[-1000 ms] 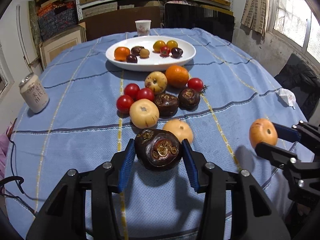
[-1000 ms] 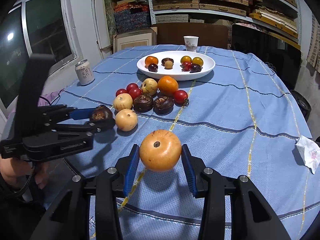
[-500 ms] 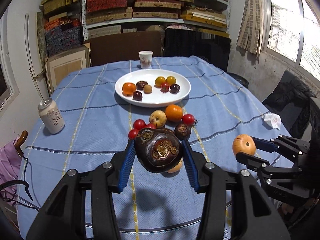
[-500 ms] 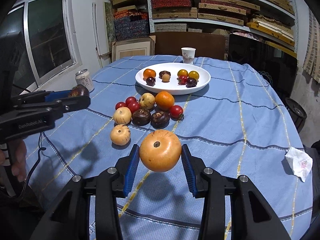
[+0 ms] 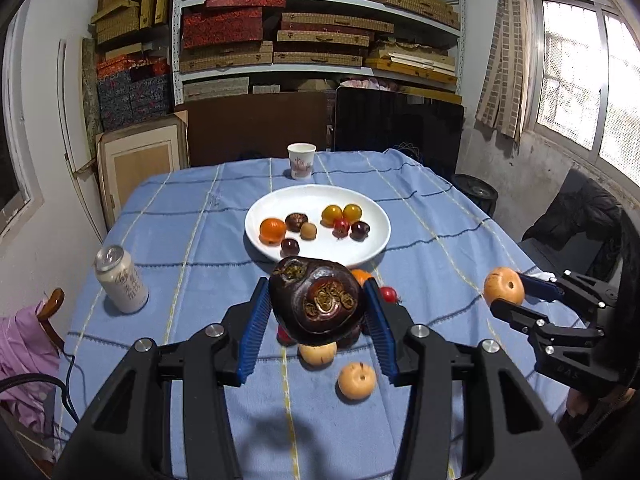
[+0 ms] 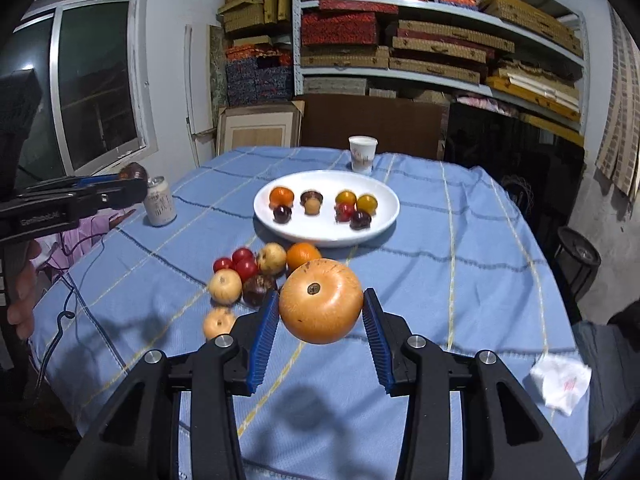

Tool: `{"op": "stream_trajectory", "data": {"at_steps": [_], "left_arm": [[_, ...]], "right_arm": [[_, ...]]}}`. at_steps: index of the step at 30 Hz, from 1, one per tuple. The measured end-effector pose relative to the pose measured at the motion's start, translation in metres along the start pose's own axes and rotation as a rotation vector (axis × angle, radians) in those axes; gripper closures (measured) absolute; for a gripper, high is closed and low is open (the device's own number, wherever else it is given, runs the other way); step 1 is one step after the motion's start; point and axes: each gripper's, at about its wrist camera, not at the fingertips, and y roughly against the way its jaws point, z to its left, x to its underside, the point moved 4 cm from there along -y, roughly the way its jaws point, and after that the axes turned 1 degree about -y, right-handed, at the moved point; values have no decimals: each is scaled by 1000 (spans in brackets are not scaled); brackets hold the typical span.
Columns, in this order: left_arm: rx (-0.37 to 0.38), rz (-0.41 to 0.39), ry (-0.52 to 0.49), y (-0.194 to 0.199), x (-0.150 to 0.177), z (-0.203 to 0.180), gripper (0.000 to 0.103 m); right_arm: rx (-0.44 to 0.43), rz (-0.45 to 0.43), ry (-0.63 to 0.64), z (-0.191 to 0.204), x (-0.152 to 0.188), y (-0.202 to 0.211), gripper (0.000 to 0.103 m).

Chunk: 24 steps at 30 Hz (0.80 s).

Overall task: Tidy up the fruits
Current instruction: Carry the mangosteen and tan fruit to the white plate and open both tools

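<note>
My left gripper [image 5: 317,307] is shut on a dark brown wrinkled fruit [image 5: 318,302] and holds it high above the blue tablecloth. My right gripper [image 6: 320,308] is shut on a large orange-tan fruit [image 6: 321,301], also lifted; it shows at the right of the left wrist view [image 5: 503,291]. A white plate [image 5: 376,240] with several small fruits sits further back on the table. A cluster of loose fruits [image 6: 256,276] lies in front of the plate, partly hidden behind the held fruits.
A drink can [image 5: 121,280] stands at the left of the table. A paper cup [image 5: 301,161] stands behind the plate. A crumpled tissue [image 6: 560,382] lies at the right edge. A chair with purple cloth [image 5: 24,340] is at the left.
Both grippers have risen well above the table with their fruits still held, so the table and plate look lower and further away.
</note>
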Motion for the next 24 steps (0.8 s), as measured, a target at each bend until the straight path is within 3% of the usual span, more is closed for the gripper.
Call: {"op": "stream_trajectory", "data": {"at_steps": [6,13,21,24], "left_arm": [[16,-5,1,-24,-35,-7,57],[-15,27,11,-84,-67,-3,57],[-52,107,6,-172,-80,5,57],[-38,164,59,-213,-78,16,57]], "right_arm": [[-2,-30,33,-6,-47,-10,60],[5,-45,67,-15,-91,-50,60],[-19,17,28,-32,-105,-137,60],[-16,77,19,-40,-99,-179,60]]}}
